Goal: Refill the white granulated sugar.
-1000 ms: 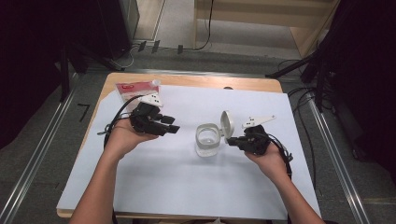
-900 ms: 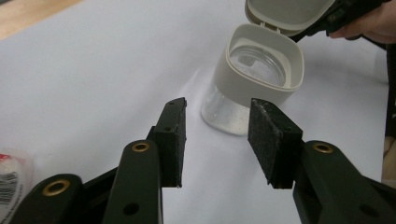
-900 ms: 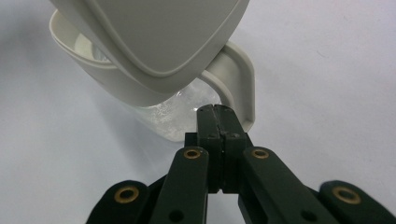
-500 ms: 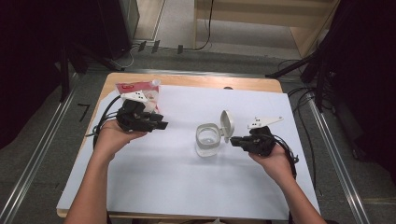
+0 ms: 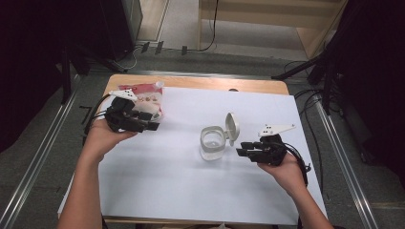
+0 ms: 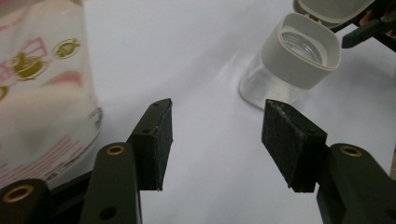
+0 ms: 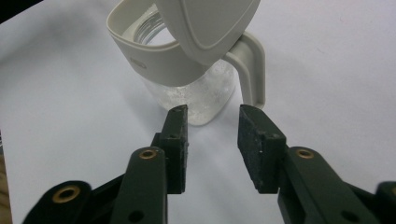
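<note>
A clear glass jar (image 5: 212,144) with a white collar stands mid-table, and its hinged lid (image 5: 232,126) is flipped up. A red and white snack bag (image 5: 144,95) lies at the back left. My left gripper (image 5: 154,126) hovers beside the bag, pointing right. Its jaws have just been opening and stand open with nothing between them (image 6: 215,140). The bag (image 6: 42,88) is at their left and the jar (image 6: 292,60) farther off. My right gripper (image 5: 240,151) is just right of the jar. Its jaws have just been opening too and hold nothing (image 7: 212,144). The jar (image 7: 187,74) stands just ahead of them.
White paper (image 5: 191,191) covers most of the wooden table (image 5: 191,82). Cables trail from both grippers off the table's sides. The person's forearms come in from the near edge.
The left hand has carried its gripper leftwards, away from the jar and over to the bag, with its jaws wider. The right gripper's jaws have parted and it has drawn slightly back from the jar.
</note>
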`<state>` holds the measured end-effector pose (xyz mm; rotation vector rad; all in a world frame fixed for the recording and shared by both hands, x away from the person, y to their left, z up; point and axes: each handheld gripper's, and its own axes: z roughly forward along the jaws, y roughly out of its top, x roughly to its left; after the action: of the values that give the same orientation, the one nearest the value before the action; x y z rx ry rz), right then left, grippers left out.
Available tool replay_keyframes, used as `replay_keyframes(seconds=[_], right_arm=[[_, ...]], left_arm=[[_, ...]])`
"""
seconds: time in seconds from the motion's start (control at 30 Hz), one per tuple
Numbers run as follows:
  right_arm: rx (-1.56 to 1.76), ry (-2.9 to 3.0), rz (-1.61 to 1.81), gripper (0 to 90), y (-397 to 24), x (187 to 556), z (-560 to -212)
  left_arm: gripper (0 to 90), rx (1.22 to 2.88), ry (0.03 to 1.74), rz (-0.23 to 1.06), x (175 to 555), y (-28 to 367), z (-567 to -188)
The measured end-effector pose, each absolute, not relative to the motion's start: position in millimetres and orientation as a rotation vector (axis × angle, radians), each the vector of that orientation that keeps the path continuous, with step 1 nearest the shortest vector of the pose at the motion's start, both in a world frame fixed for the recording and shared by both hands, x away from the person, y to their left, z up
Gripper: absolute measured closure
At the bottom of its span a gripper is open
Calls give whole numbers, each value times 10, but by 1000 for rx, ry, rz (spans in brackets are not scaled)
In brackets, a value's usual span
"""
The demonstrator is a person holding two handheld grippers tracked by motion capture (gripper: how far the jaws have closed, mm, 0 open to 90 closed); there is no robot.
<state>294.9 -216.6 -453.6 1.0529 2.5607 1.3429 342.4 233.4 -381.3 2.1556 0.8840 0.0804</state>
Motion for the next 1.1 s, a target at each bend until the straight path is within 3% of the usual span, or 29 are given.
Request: replay_keyframes(seconds=[1.1], right_arm=[[1078, 2555, 1268, 606, -2220, 2835, -4603]], left_arm=[[371, 2050, 1149, 237, 3732, 3208, -3745]])
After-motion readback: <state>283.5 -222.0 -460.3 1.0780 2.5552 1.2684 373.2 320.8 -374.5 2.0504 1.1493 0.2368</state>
